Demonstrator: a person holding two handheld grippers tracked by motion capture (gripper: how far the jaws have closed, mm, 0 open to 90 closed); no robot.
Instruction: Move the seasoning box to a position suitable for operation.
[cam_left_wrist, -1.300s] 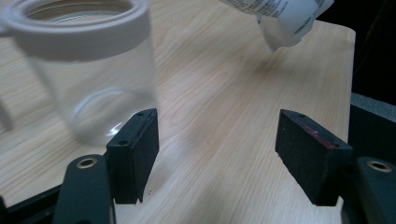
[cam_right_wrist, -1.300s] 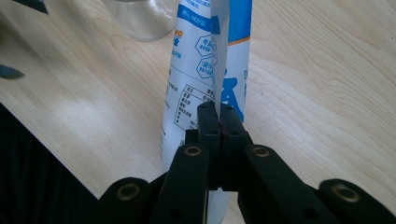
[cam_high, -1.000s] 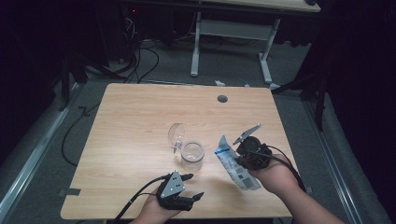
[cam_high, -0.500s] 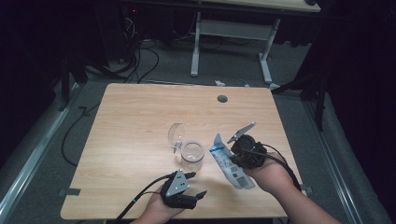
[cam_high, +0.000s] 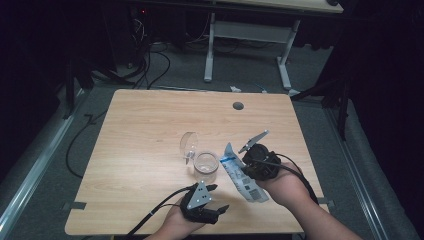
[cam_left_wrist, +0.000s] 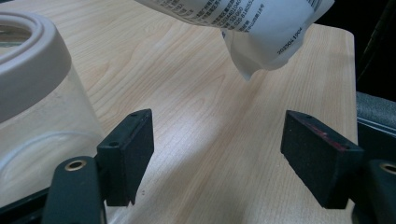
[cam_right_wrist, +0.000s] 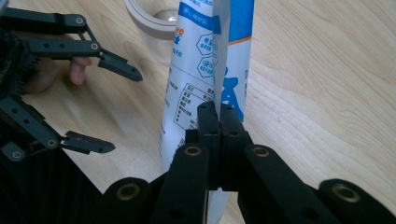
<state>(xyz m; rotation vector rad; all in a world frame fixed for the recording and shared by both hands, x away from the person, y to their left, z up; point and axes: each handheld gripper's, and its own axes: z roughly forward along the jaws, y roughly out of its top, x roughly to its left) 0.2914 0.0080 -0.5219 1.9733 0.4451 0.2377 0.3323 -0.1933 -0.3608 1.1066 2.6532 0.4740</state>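
Right claw (cam_right_wrist: 218, 114), clenched on a white-and-blue pouch (cam_right_wrist: 205, 70), is held above the desk (cam_high: 145, 130) near its front right edge; the right hand (cam_high: 280, 185) comes in from the bottom, forearm angled toward the centre, and the pouch hangs slanted, its upper end leaning toward the glass jar (cam_high: 205, 167). The jar stands open just left of the pouch, with a round clear lid (cam_high: 188, 145) close behind it. Left claw (cam_high: 212, 200), released with its jaws well apart, lies low at the front edge in the left hand (cam_high: 175, 225), pointing toward the jar, whose pale rim sits just beside its left jaw.
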